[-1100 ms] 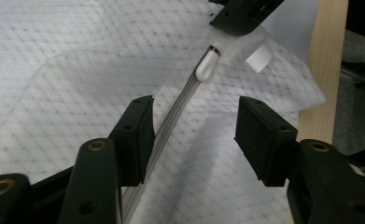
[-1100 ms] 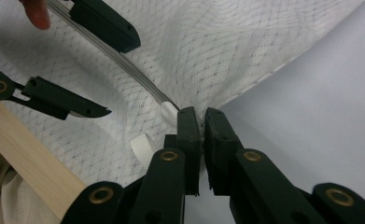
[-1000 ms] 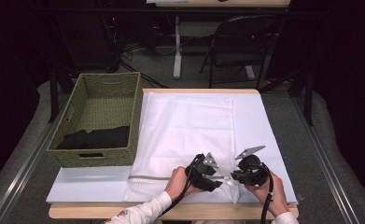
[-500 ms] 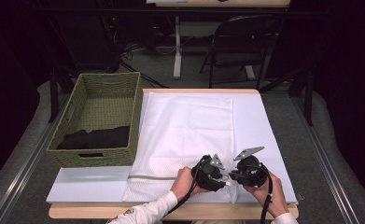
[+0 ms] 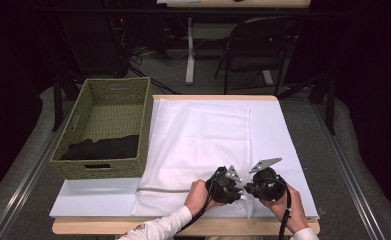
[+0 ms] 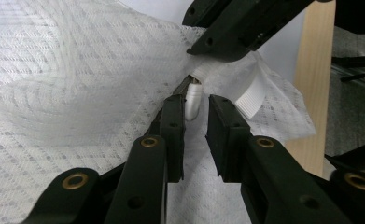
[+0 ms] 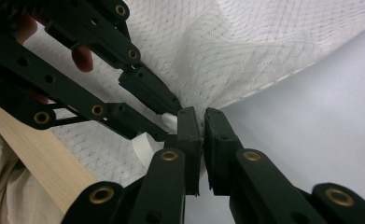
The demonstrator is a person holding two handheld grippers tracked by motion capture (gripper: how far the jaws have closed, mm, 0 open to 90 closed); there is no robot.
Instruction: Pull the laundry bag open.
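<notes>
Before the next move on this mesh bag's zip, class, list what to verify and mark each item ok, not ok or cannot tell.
1. Zip pull sits between the left claw jaws: ok.
2. Left claw clamped on the pull: cannot tell.
3. Right claw pinches the mesh bag beside the pull: ok.
4. Bag away from the claws lies flat: ok.
5. Basket stands well away from both claws: ok.

High view overhead; both gripper views close on the mesh bag (image 6: 77, 70).
</notes>
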